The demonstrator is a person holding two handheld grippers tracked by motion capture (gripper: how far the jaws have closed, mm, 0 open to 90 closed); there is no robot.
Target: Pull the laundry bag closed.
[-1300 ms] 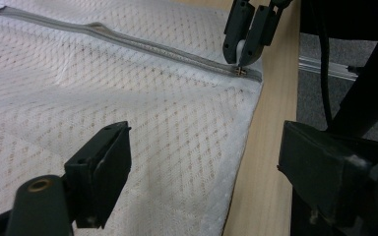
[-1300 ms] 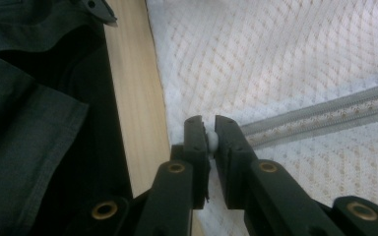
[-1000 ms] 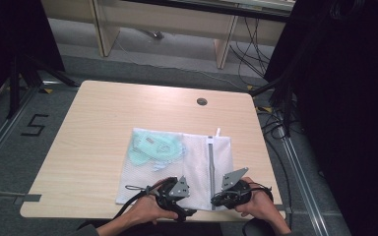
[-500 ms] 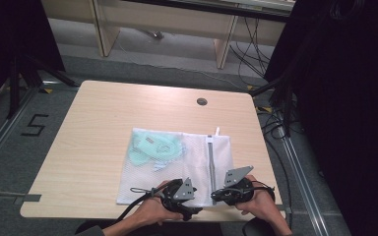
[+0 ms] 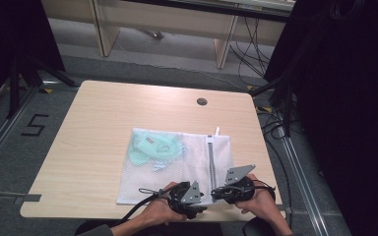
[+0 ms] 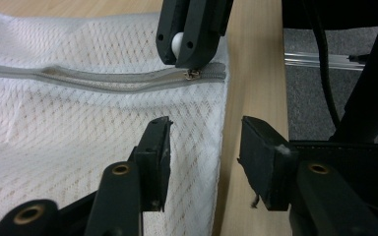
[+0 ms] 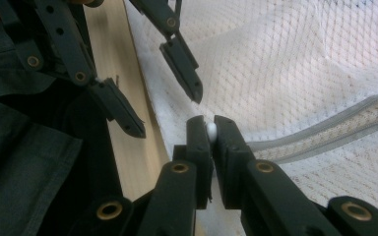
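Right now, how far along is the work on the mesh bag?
Done: the green garment lies inside the mesh bag. In hand: the right gripper is shut on the white zipper pull; the left gripper, jaws just closing, straddles the bag's edge without pinching. Left: the zipper looks open.

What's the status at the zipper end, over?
Right gripper shut on white zipper pull. Left gripper half-closed, closing over mesh bag edge. Nothing in the way.

A black numeral "5" is marked on the grey floor, just beside the table's left edge.
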